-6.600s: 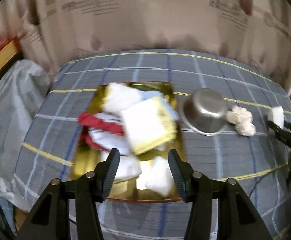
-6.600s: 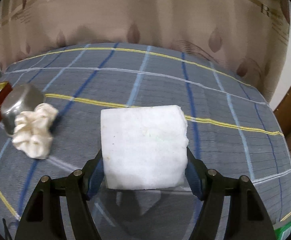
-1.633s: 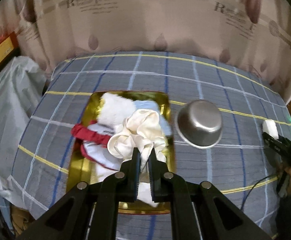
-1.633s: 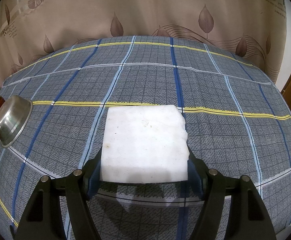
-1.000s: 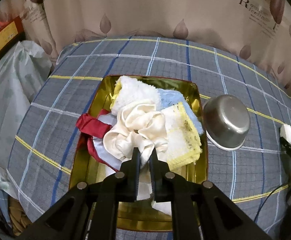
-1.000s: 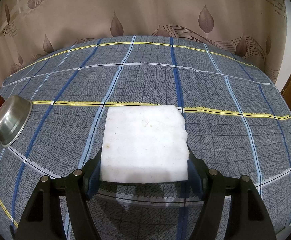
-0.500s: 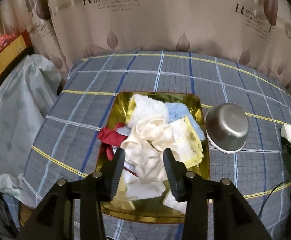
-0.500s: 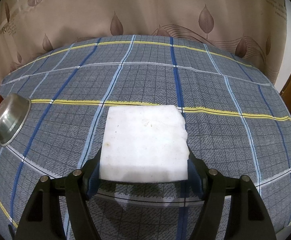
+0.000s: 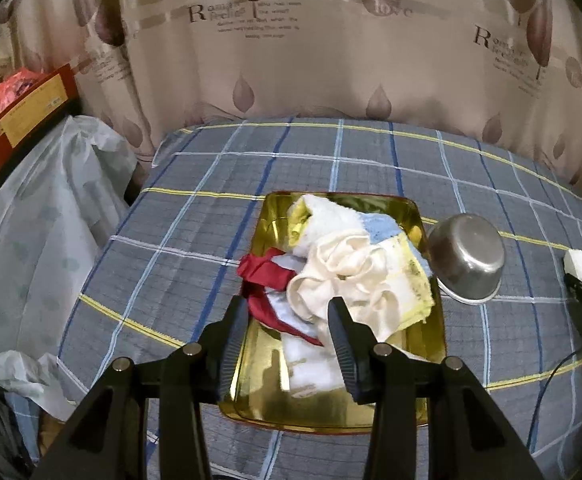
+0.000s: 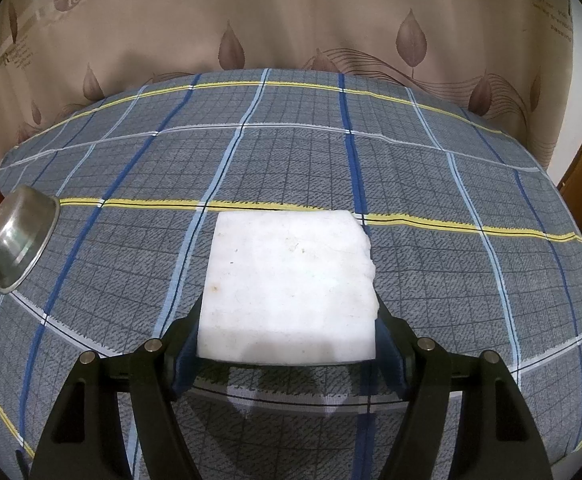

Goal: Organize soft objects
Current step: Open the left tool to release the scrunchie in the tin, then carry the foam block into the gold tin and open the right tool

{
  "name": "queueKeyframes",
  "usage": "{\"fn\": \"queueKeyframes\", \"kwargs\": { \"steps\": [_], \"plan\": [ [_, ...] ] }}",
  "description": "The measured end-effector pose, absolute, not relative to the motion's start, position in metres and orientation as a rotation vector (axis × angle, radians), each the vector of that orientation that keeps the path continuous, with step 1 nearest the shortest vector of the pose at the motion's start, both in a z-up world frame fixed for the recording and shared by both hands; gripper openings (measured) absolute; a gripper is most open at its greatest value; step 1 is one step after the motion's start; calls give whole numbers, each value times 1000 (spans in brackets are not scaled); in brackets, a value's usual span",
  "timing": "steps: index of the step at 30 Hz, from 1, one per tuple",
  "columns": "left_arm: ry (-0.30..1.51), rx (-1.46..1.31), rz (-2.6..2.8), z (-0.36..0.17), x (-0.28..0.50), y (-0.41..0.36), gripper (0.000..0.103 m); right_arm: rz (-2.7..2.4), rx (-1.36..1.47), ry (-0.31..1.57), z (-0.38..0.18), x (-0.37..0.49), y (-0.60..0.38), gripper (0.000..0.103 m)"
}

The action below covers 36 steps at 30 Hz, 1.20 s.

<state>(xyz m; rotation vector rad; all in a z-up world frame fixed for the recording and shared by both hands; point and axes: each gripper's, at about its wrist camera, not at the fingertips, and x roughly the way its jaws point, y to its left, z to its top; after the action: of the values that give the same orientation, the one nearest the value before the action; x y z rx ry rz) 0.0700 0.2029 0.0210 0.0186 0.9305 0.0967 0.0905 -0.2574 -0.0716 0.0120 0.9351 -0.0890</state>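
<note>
Left wrist view: the left gripper [image 9: 289, 320] is seen released, nothing grasped, above the cream cloth [image 9: 343, 276] heaped in the gold tray [image 9: 275, 368]. Right wrist view: the white foam block [image 10: 289, 286] is clamped by the right gripper [image 10: 287, 334] over the plaid cover [image 10: 291, 160].

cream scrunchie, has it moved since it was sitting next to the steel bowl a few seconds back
Yes. The cream scrunchie now lies in the gold tray on the cloth pile, on the far side of the steel bowl from where it lay. The left gripper, just opened, hangs above it.
</note>
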Motion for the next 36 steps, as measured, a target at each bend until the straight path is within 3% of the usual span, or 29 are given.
{"fn": "queueKeyframes", "kwargs": {
  "steps": [15,36],
  "plan": [
    [949,-57,200,-2,59,244,43,-189,-27,924,-62,89,-238,66],
    [968,-147,280,-7,58,268,43,37,-113,839,-3,58,-135,66]
  ]
}}
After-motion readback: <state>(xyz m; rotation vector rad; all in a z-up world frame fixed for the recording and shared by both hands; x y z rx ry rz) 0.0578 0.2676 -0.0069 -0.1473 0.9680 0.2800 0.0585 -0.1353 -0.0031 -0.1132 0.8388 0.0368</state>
